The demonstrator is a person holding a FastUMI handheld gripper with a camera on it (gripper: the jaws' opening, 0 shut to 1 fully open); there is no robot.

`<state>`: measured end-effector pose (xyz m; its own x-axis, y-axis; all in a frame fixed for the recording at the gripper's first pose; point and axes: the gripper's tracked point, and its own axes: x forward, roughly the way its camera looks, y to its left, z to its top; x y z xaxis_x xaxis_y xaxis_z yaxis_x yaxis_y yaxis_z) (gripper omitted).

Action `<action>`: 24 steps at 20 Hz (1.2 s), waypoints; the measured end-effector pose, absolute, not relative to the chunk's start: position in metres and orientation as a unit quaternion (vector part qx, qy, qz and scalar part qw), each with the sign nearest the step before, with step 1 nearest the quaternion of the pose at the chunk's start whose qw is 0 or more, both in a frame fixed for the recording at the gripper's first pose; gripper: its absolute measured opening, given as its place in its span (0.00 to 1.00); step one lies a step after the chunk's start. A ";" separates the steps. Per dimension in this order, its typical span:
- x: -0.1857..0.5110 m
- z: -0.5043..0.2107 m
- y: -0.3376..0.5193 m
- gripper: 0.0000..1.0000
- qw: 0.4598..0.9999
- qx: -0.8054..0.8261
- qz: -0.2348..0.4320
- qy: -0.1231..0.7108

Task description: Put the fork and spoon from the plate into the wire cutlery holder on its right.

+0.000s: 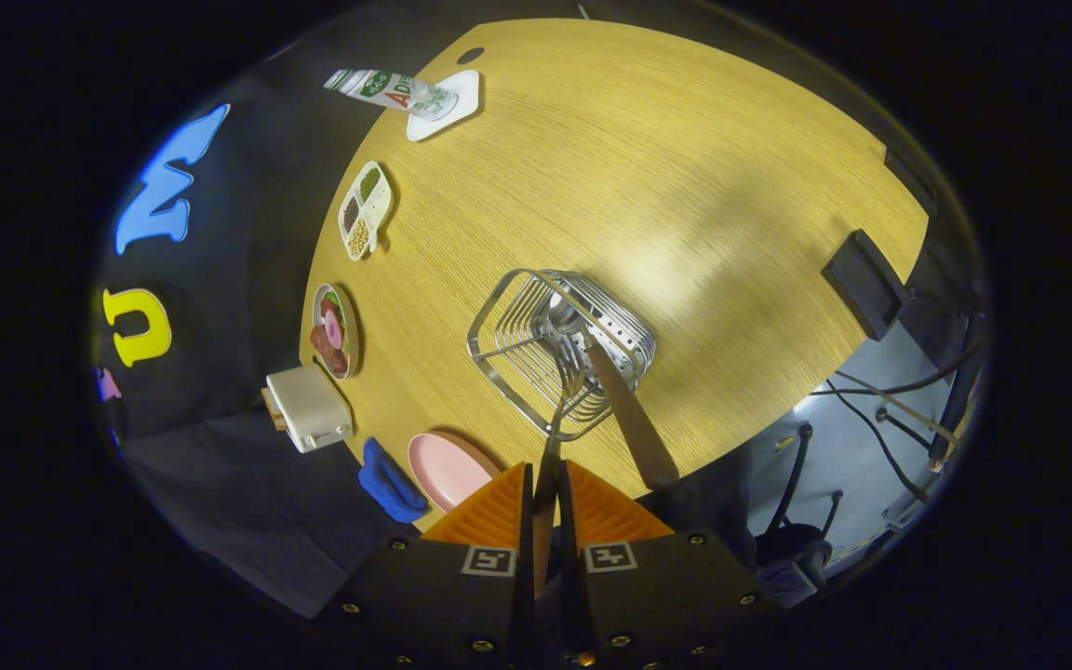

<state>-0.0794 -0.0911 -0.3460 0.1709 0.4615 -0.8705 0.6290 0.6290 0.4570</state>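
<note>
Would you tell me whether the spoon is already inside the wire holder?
Yes: the spoon stands bowl-down in the wire holder, handle leaning out over its rim.

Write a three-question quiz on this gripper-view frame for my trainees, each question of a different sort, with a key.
1. True or false: the gripper is shut on the fork.
2. What already rests in the wire cutlery holder? A) knife B) spoon C) nothing
3. Fill in: the pink plate lies between the gripper's fingers and a blue ____.

Key: 1 true: both fingers press on its handle, its tines over the holder. 2 B: its bowl is inside, its handle leaning out. 3 cloth.
</note>
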 end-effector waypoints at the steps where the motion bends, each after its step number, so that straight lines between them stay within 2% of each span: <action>1: -0.080 -0.344 -0.092 0.12 0.637 0.427 -0.067 0.639; 4: -0.079 -0.341 -0.093 0.15 0.641 0.426 -0.068 0.634; 5: -0.078 -0.341 -0.094 0.24 0.645 0.423 -0.069 0.633; 14: -0.063 -0.321 -0.100 0.24 0.678 0.423 -0.085 0.595; 24: -0.006 -0.256 -0.131 0.25 0.825 0.317 -0.118 0.452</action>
<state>-0.0056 -0.1310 -0.2559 0.5630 0.0915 -0.8214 0.4812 0.7718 0.4157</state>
